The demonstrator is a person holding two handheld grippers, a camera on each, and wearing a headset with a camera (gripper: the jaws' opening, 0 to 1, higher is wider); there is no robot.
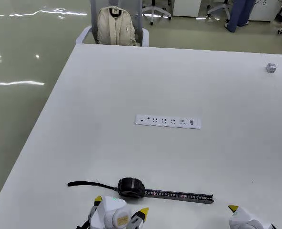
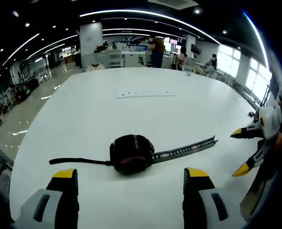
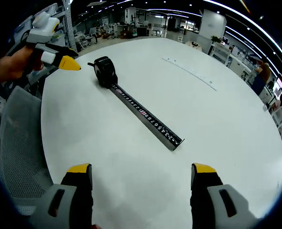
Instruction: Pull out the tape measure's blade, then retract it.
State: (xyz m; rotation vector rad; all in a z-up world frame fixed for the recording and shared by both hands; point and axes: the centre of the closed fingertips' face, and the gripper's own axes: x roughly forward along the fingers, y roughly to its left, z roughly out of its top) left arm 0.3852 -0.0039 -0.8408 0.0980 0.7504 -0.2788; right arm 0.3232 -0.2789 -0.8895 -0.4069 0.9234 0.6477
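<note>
At the left of the head view, a thin black strap (image 1: 86, 184) trails away from the tape measure's case (image 1: 131, 187) and lies flat on the white worktop (image 1: 107, 119). The round, dark case sits near the worktop's front edge. The left claw (image 2: 130, 172) is just on the near side of the case. Its yellow-tipped jaws are spread wide with nothing between them, and they do not touch the case.

From the case the blade (image 1: 179, 195) runs out to the right. It is drawn out and lies flat on the worktop, with pale numbers along its dark face. Its free end points toward the right claw (image 3: 141, 168). That claw is on the near side of the blade's end and apart from it, with jaws also wide and holding nothing.

Farther back, near the middle of the worktop, lies a white power strip (image 1: 167, 121). Beyond the far edge a beige backpack (image 1: 115, 26) rests on a chair.
</note>
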